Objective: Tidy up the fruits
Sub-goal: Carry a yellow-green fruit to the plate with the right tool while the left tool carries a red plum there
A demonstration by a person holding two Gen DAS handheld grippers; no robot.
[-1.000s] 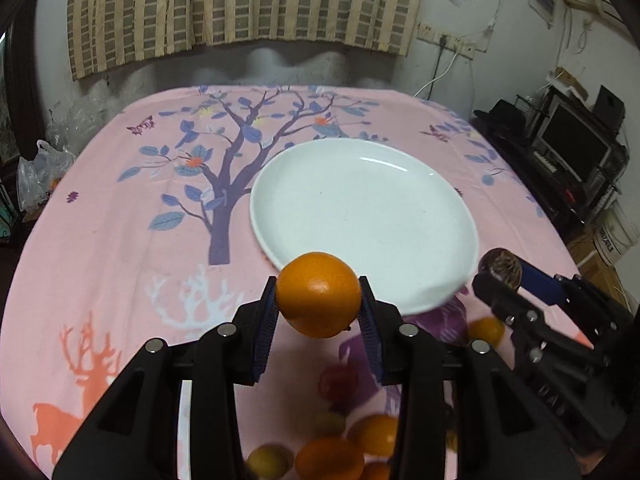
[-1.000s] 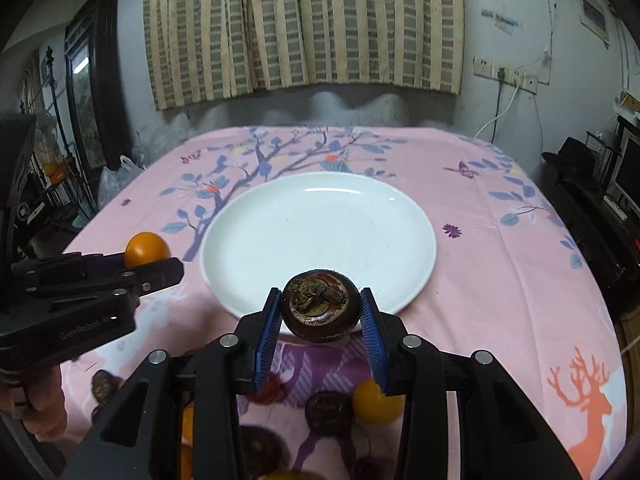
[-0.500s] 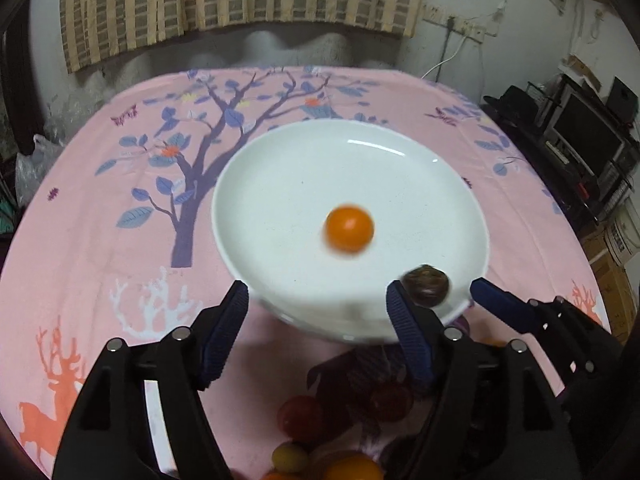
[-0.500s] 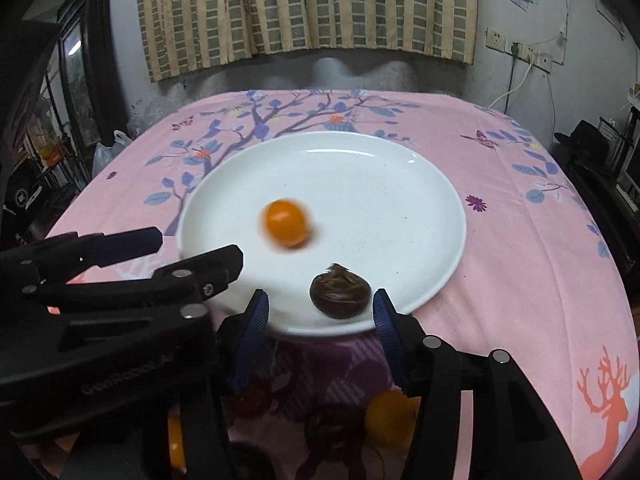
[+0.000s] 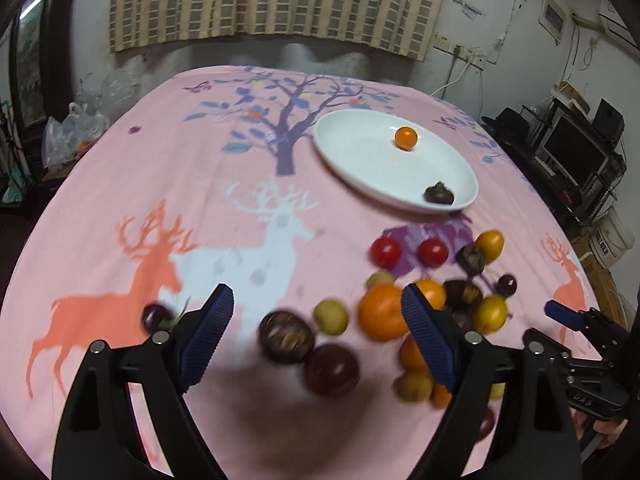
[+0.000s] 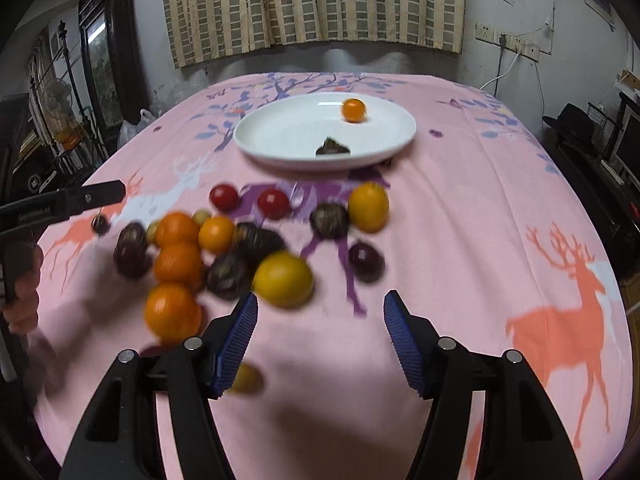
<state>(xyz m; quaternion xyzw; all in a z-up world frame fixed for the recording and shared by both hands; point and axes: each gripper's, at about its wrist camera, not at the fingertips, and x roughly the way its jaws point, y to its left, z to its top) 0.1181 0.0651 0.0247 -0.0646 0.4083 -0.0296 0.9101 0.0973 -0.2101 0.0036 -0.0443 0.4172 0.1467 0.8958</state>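
Note:
A white plate [image 5: 360, 160] [image 6: 280, 136] lies on the far part of the pink tablecloth. On it are a small orange [image 5: 405, 138] [image 6: 353, 110] and a dark mangosteen [image 5: 439, 194] [image 6: 333, 147]. A heap of loose fruit lies nearer: oranges [image 5: 382, 312] [image 6: 173, 312], yellow fruit [image 6: 283, 279], red tomatoes [image 5: 385, 252] [image 6: 273, 203], dark mangosteens [image 5: 286, 336] [image 6: 329, 220]. My left gripper [image 5: 316, 336] is open and empty above the heap's left side. My right gripper [image 6: 320, 340] is open and empty just in front of the heap.
The pink tablecloth [image 5: 200, 184] has deer and tree prints. A wall with a striped curtain [image 6: 312, 4] stands behind the table. A shelf with a monitor [image 5: 572, 152] stands to the right, bags and furniture to the left [image 6: 60, 128].
Both grippers opened and dropped the orange and the mangosteen onto the plate. Then both pulled back and up, away from the plate, to above the fruit heap. The orange rolled farther back.

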